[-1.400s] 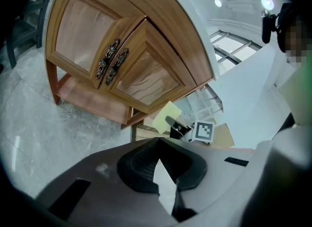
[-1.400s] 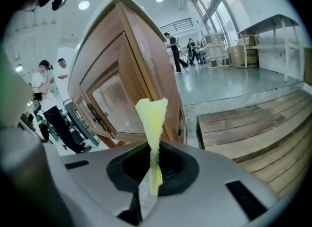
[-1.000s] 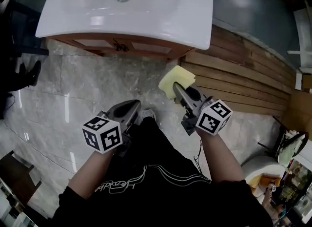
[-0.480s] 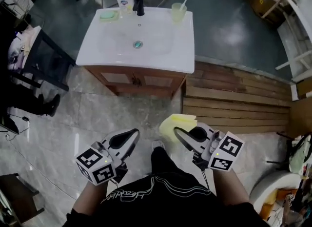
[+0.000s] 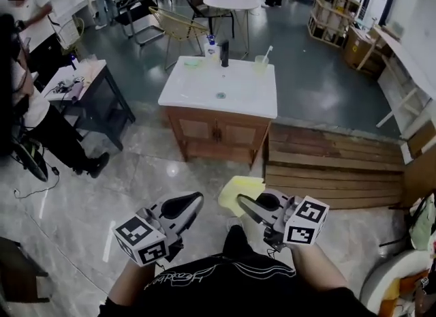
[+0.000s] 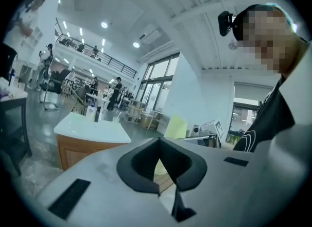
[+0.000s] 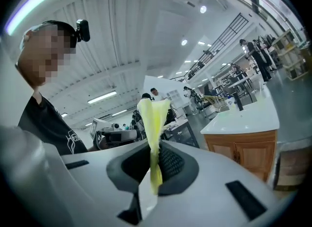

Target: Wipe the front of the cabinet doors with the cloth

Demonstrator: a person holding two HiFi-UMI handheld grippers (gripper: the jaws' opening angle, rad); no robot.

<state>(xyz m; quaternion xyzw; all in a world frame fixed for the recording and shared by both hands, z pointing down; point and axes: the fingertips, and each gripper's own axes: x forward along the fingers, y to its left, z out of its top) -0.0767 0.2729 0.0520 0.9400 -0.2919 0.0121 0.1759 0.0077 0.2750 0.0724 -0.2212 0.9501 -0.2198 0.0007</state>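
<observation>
Standing off from the cabinet, cloth in the right gripper

Nearest the camera are the person's black shirt (image 5: pixel 231 285) and bare forearms, each reaching to a gripper held low over the pale marble floor (image 5: pixel 136 172). The left gripper (image 5: pixel 196 198) has its jaws together with nothing between them. The right gripper (image 5: pixel 240 203) is clamped on a yellow cloth (image 5: pixel 240 189) – in its own view the fabric stands up from between the pads as a thin folded edge. The two grippers hang side by side, apart from each other.

Beyond the cloth, to the right, lies a low wooden platform (image 5: pixel 327 165). Well ahead of both grippers stands the brown cabinet (image 5: pixel 218 146), its two doors (image 5: pixel 216 133) shut and facing the person – neither gripper nor cloth touches them. A white basin top (image 5: pixel 238 97) covers it, with a bottle (image 5: pixel 211 48), a black tap (image 5: pixel 224 54) and a cup (image 5: pixel 261 63) along its back edge.

Further off are a dark desk (image 5: pixel 88 80), a round table (image 5: pixel 234 1) and a chair (image 5: pixel 170 22); a person (image 5: pixel 41 125) stands at the left edge.
</observation>
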